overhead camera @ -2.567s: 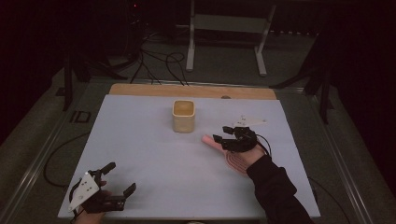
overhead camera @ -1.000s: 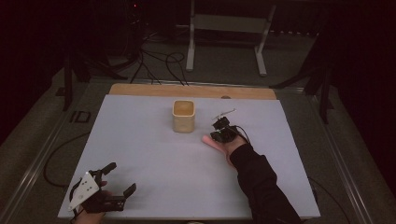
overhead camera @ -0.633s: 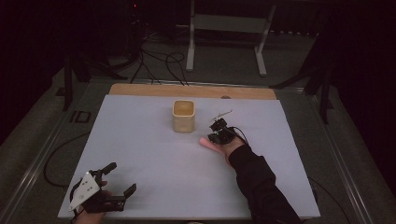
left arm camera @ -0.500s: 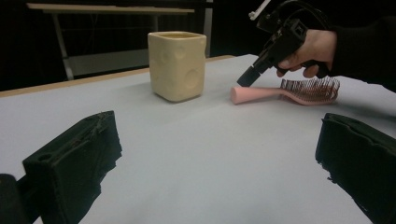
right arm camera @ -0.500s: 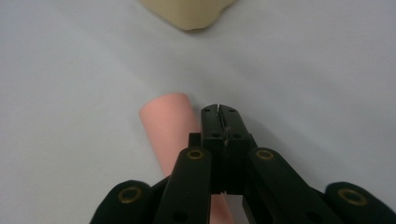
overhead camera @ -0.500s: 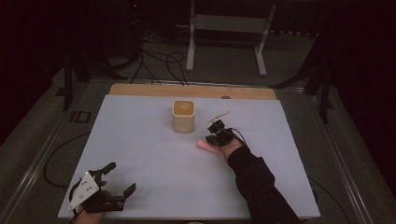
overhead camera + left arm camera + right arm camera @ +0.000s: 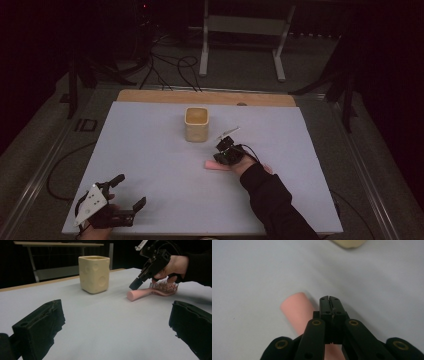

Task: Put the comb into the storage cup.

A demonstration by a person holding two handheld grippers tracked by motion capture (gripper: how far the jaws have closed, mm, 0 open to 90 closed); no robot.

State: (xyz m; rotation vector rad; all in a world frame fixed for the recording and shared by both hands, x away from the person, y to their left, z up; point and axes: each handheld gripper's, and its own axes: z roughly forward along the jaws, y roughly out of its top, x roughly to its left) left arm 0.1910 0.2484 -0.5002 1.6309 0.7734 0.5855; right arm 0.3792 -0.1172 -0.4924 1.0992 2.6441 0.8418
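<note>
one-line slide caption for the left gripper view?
Right gripper, jaws shut, poised over a pink hairbrush beside a cream cup.

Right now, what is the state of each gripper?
Left gripper: open, holding nothing.
Right gripper: closed and empty, beside the pink hairbrush.

Pink brush (image 7: 152, 291): lies flat on the table, round-ended handle (image 7: 295, 310) pointing toward 9 o'clock in the high view, bristle head (image 7: 163, 287) at the 3 o'clock end, bristles up. Sits at about 5 o'clock of the cup, near it but apart. Head partly hidden under the hand. In the high view, only the handle (image 7: 214, 164) is exposed.
</note>
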